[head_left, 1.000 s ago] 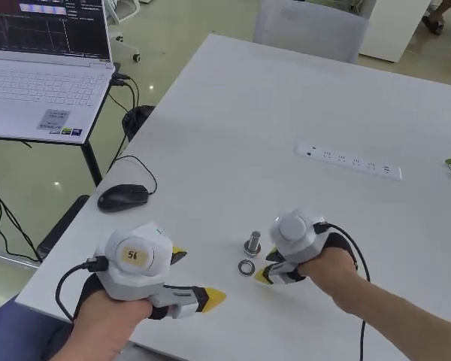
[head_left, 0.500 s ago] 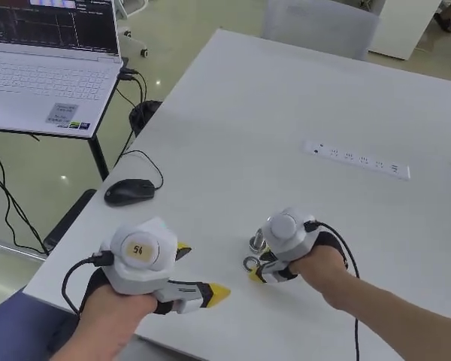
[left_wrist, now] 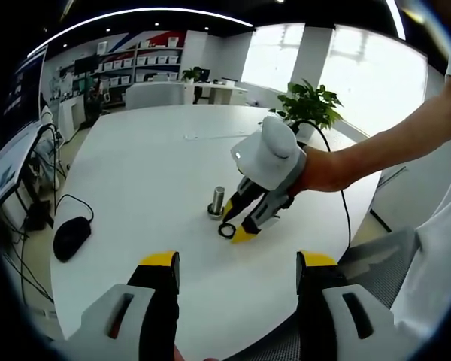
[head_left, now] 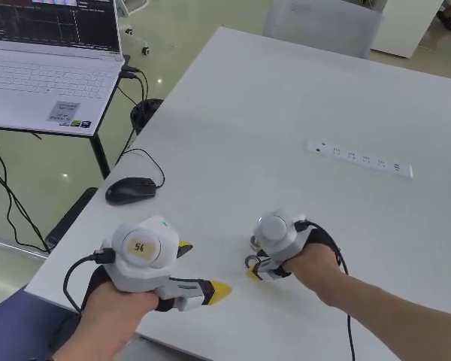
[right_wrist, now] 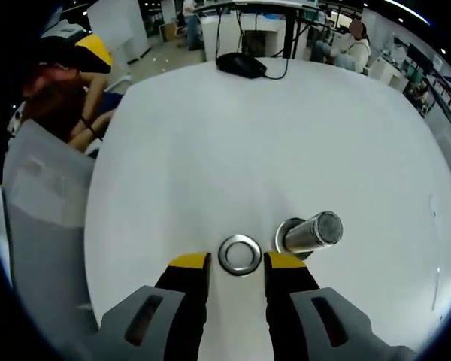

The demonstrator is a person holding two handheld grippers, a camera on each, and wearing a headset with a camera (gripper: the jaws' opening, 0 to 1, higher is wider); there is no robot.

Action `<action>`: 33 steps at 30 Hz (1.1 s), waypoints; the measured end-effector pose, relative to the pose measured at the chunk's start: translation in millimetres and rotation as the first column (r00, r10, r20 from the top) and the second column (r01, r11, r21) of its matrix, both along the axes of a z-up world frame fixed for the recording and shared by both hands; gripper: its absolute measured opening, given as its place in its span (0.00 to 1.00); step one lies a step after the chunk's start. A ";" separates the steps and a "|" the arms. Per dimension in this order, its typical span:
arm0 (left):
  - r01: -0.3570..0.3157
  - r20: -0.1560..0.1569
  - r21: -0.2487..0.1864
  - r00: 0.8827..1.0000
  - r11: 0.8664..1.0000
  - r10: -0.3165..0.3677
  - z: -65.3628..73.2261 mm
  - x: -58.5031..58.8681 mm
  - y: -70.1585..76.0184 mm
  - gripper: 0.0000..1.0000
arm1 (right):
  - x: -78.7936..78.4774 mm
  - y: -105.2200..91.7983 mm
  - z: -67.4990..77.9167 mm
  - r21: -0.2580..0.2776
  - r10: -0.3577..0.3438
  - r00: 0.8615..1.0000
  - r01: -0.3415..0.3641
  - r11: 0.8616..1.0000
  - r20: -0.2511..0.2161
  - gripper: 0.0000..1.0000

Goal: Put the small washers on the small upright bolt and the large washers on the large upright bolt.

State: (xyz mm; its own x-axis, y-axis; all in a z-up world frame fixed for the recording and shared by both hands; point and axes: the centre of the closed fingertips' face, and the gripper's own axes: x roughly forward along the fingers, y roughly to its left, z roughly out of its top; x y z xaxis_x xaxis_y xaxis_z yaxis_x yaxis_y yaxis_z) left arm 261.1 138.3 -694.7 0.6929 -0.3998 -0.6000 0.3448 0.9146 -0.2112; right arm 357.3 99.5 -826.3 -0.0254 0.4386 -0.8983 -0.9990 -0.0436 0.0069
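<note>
A steel washer (right_wrist: 239,254) sits between the yellow fingertips of my right gripper (right_wrist: 237,263), which is shut on its edges just above the white table (head_left: 286,113). In the left gripper view the washer (left_wrist: 227,230) hangs tilted at that gripper's tip. Close beside it stands an upright bolt (right_wrist: 310,232) with a ring around its base. In the head view the right gripper (head_left: 254,272) covers most of the bolt (head_left: 253,241). My left gripper (head_left: 201,269) hovers open and empty near the table's front edge, a hand's width left of the bolt (left_wrist: 218,199).
A black mouse (head_left: 130,189) lies near the table's left edge. A white power strip (head_left: 358,159) lies farther back on the right. An open laptop (head_left: 45,68) sits on a side stand to the left, and a chair (head_left: 323,26) stands at the far end.
My right gripper has moved left up to the washer and its tips now hold it beside the bolt. The left gripper has barely moved.
</note>
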 end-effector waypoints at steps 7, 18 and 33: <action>0.005 0.002 0.000 1.000 1.000 -0.005 1.2 -0.5 -1.3 0.62 | -0.1 1.6 0.6 0.008 0.014 1.000 -0.014 1.000 0.009 0.29; 0.007 0.007 0.000 1.000 1.000 -0.007 3.3 -1.0 -2.6 0.62 | -11.4 -14.2 0.2 -0.024 0.016 1.000 -0.016 1.000 -0.005 0.24; 0.015 0.005 0.001 1.000 1.000 -0.015 2.5 -1.0 -4.8 0.61 | -14.1 -39.5 4.2 0.000 -0.038 0.998 0.038 0.999 -0.041 0.23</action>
State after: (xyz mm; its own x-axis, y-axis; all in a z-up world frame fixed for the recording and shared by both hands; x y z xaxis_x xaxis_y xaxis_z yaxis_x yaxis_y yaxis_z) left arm 260.1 133.6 -692.3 0.6897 -0.4097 -0.5971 0.3600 0.9094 -0.2082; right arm 343.2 60.0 -822.1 -0.0452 0.4409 -0.8964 -0.9988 -0.0053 0.0478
